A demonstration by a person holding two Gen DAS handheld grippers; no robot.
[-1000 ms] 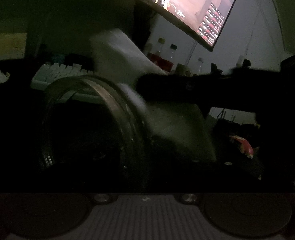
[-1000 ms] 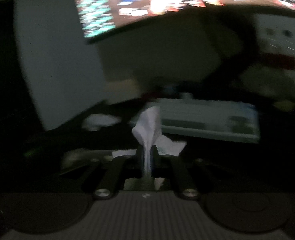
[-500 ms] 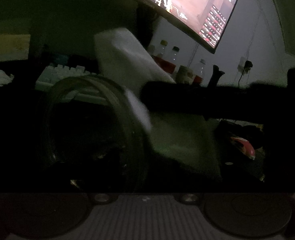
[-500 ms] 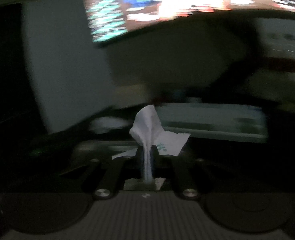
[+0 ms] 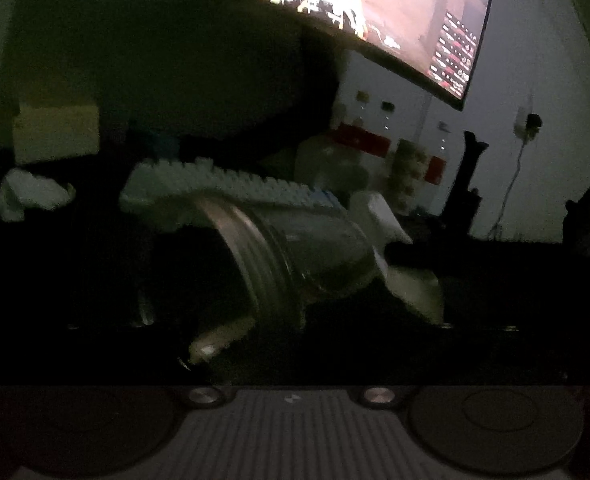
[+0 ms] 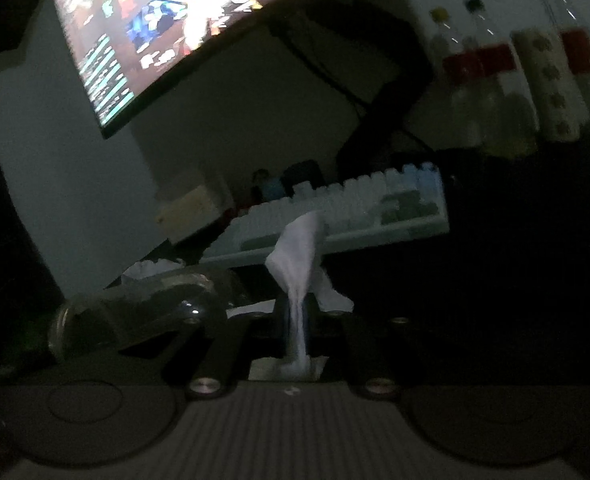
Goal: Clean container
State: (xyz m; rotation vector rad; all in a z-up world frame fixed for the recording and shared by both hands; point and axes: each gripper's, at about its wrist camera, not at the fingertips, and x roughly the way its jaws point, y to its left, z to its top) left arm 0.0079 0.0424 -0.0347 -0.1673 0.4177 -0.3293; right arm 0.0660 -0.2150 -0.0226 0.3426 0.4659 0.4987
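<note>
Right gripper (image 6: 297,312) clamped on white tissue (image 6: 301,252) – glass jar (image 6: 135,312) at its 9 o'clock. Left gripper (image 5: 295,320) jaws opening wide, jar (image 5: 295,252) lying sideways between them – unpressed.

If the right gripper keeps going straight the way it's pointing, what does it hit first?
Probably the keyboard: the tissue pinched in the right gripper points at it, though depth is unclear.

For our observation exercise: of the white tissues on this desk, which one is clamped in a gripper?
The tissue pinched upright in the right gripper; the crumpled tissue behind the glass jar lies loose on the desk.
</note>
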